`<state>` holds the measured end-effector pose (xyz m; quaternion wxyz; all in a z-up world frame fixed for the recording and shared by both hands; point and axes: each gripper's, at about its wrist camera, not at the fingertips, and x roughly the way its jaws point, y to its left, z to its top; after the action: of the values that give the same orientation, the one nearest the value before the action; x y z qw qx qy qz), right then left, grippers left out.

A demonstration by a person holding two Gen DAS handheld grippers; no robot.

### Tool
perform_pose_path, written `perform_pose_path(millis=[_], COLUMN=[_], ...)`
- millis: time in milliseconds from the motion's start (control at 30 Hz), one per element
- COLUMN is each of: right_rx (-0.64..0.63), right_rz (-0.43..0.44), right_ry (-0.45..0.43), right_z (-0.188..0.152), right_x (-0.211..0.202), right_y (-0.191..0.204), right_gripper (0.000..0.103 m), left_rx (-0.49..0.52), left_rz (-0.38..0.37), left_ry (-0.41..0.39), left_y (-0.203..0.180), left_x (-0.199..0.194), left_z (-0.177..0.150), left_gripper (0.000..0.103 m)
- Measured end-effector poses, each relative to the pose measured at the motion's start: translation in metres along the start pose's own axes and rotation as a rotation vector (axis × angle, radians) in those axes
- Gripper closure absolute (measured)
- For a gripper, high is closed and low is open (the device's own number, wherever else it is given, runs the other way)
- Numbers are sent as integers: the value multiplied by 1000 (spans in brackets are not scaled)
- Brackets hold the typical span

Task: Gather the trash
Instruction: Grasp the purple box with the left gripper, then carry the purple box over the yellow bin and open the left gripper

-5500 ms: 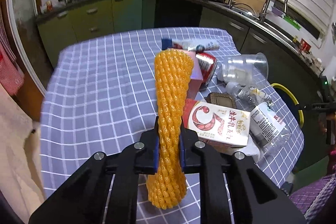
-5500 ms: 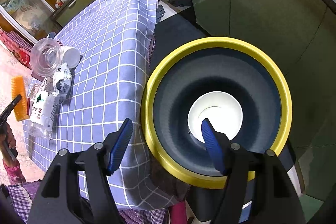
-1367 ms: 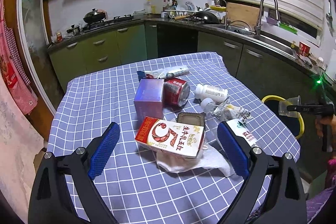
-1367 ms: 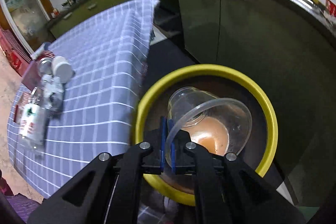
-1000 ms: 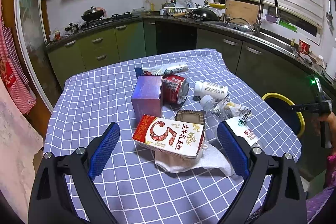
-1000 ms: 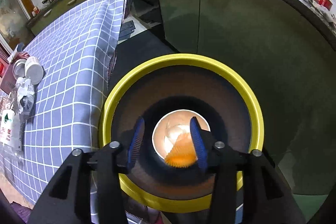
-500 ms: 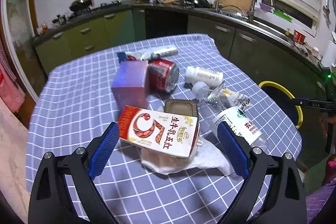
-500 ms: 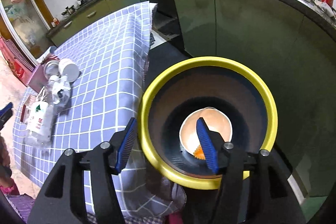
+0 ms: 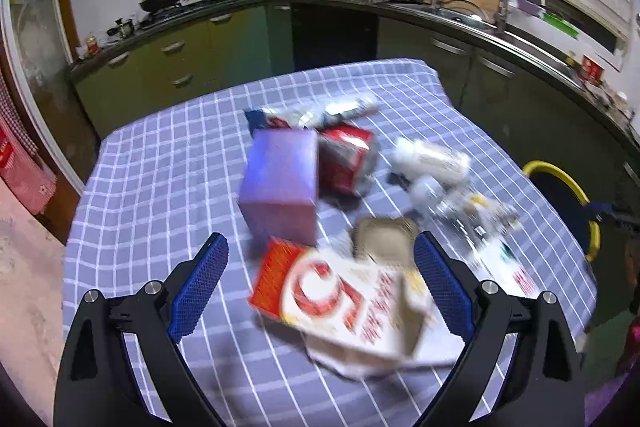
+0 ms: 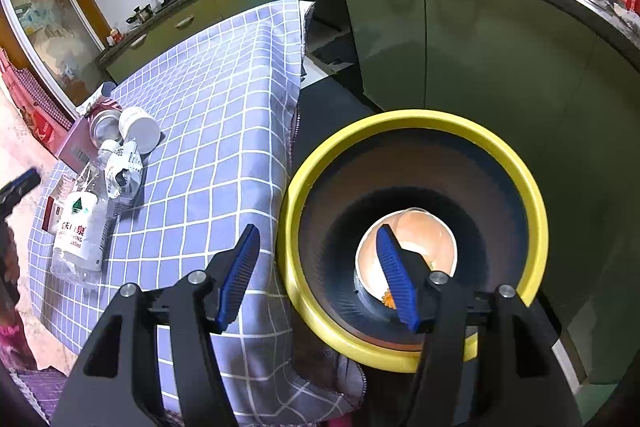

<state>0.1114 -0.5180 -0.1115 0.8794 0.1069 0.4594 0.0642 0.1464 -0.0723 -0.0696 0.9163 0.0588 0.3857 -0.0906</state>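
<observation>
My left gripper [image 9: 320,283] is open and empty above the checked table [image 9: 160,187]. Between and ahead of its fingers lie a red and white milk carton [image 9: 340,295], a purple box [image 9: 282,183], a red can [image 9: 346,157], a white pill bottle [image 9: 430,161] and a crushed water bottle [image 9: 480,227]. My right gripper [image 10: 316,267] is open and empty over the near rim of the yellow-rimmed bin [image 10: 412,119]. A clear cup [image 10: 416,239] and a bit of orange foam net [image 10: 387,301] lie at the bin's bottom.
Green kitchen cabinets [image 10: 460,39] stand behind the bin. The water bottle [image 10: 78,231], the pill bottle [image 10: 140,129] and the can [image 10: 102,125] lie near the table's edge in the right wrist view. A white tissue [image 9: 360,363] lies under the carton.
My right gripper has let the clear cup drop into the bin, opened, and drawn back toward the table. My left gripper has moved closer to the trash pile; its view is blurred.
</observation>
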Motion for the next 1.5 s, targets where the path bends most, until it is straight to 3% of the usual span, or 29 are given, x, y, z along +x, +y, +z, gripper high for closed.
perform_pose_path(millis=[233,367,467,733,833,900,967,1267,1400,1500], right_rx=[-2,-3,5,11,14,15,11,4,4,15], right_rz=[14,11,13,20,21,21,21,18,15,0], right_ry=[-13,-9,-6,10,14,16,19,7,-11,-35], right_z=[1,0,1,2,2,2,2,2,2,1], right_x=[-2,-2,0,9,11,12,13,8,2,-8], right_y=[4,4,2,2,2,3,5,8,7,1], right_gripper=[44,44,44,44,44,44,44,44,44,44], left_rx=[-72,-135,-131,-97,-90,-94,-101,-96,-64,-12], left_rz=[14,-15,-13,-2,-8,-15,-28,8,23,-17], left_ry=[69,118,144,167,182,189,185,88,11,-37], left_y=[16,25,27,32,34,35,37,44,37,18], left_x=[47,70,82,101,108,111,112,75,33,0], left_z=[32,37,38,38,35,35,34,43,48,52], left_gripper=[10,11,19,26,34,46,48,49,49,49])
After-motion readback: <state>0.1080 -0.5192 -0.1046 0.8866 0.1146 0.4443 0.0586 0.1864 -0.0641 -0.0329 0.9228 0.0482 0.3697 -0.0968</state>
